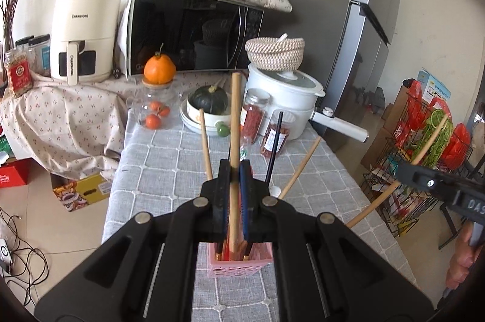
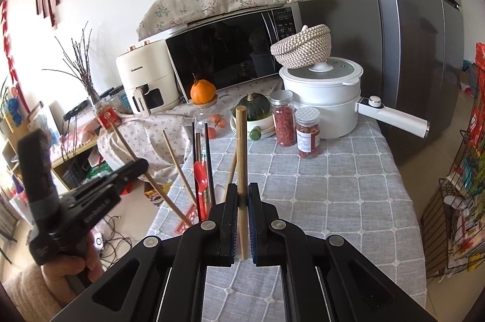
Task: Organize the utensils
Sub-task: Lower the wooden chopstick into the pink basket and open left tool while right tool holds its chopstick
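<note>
Chopsticks: I am pinching one wooden chopstick (image 1: 233,140) in the left hand-held gripper (image 1: 234,170) above the pink basket (image 1: 239,269) (on the table (image 1: 169,170)); right hand-held gripper (image 2: 242,194) is pinching another chopstick (image 2: 242,146).

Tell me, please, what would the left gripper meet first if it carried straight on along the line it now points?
Most likely the pink utensil holder just below the left gripper, which is shut on a wooden chopstick whose lower end seems already inside it. Beyond lies grey tablecloth. Depth is hard to judge through the fisheye.
</note>
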A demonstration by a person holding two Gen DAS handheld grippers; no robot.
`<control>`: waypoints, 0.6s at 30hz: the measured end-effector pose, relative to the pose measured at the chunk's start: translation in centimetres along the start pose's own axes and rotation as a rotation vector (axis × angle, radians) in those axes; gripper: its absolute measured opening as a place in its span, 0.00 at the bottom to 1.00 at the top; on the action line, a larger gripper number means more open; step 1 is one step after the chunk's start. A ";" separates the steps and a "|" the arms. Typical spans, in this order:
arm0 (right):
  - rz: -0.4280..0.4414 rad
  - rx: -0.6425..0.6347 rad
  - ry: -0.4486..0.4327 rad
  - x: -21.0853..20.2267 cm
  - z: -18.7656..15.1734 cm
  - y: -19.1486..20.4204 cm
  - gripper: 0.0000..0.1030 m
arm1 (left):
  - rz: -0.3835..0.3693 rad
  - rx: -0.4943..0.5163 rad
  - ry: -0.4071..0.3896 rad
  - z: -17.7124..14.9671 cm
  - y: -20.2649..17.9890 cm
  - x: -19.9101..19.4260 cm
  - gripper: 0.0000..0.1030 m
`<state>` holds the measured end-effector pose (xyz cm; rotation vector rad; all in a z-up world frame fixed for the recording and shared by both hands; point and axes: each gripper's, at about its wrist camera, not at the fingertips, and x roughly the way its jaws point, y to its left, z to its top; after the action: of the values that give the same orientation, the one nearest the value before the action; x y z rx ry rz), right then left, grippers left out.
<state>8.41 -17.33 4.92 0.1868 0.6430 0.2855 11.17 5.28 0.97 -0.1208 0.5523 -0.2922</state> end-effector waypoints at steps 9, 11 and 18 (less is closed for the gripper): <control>0.035 0.008 -0.050 -1.0 0.8 0.6 0.06 | 0.008 0.006 0.056 -0.4 -0.1 1.1 0.21; 0.049 0.006 -0.065 -1.2 1.0 1.1 0.06 | 0.020 0.005 0.056 -0.3 0.0 0.7 0.31; 0.092 -0.001 -0.102 -1.0 1.6 2.5 0.06 | 0.083 -0.004 0.105 -0.8 1.3 -0.3 0.57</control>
<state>8.15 -15.42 7.38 0.2292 0.5343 0.3620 10.84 6.58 0.21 -0.0869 0.6601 -0.2178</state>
